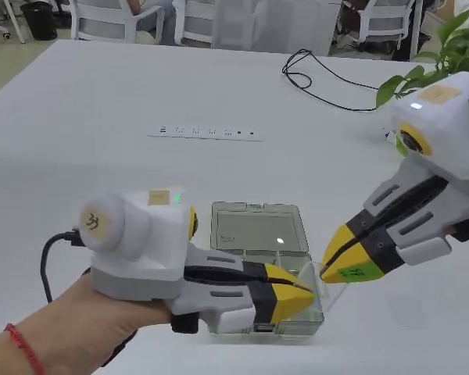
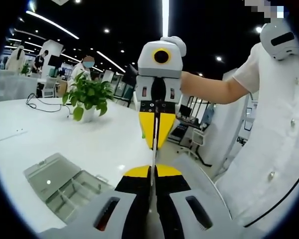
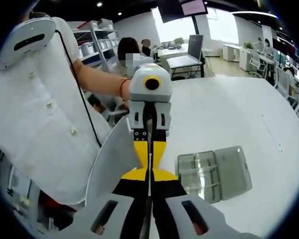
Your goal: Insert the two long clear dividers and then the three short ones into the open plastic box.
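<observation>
Left tool (image 1: 295, 294): clenching one end of the clear divider (image 1: 316, 278).
Right tool (image 1: 334, 271): pinching the other end, tips facing the left one's.
Divider: hanging just over the right edge of the open plastic box (image 1: 254, 228), not yet seated.
Risk: uneven pulling or twisting could be bowing the thin strip, springing it loose onto the desk (image 1: 219, 101).

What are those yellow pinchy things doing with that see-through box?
A person holds a gripper in each hand. The left gripper and right gripper are both pinched shut on one clear divider, holding it between them over the open plastic box on the white table. Some dividers look already slotted in.
</observation>
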The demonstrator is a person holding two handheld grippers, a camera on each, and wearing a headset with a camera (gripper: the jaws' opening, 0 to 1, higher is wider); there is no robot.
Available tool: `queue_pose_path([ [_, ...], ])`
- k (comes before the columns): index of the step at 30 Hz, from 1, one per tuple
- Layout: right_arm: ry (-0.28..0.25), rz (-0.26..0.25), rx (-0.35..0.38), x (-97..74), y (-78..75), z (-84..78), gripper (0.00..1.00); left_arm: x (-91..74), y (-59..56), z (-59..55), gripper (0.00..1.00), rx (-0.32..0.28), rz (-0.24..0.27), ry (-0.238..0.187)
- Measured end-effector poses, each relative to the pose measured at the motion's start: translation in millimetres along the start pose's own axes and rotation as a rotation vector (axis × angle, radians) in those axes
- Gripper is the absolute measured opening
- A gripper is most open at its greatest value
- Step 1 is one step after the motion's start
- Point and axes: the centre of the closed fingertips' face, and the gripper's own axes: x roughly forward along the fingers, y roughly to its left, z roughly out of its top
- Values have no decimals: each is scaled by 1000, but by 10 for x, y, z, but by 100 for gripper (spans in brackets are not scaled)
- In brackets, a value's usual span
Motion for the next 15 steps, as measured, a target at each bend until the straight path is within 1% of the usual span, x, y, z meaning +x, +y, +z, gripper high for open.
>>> queue_pose_path([
  [6,-6,-29,5,-41,-64,-8,3,-102,85,-8,2,-5,40,-2],
  [10,-9,-49,8,-59,-107,-9,3,-183,140,2,6,-5,68,-13],
  [12,-11,-59,12,-68,-143,-16,3,-233,180,-12,8,-3,87,-10],
  [15,-13,-79,16,-86,-224,-26,3,-322,248,-16,12,-6,120,-15],
])
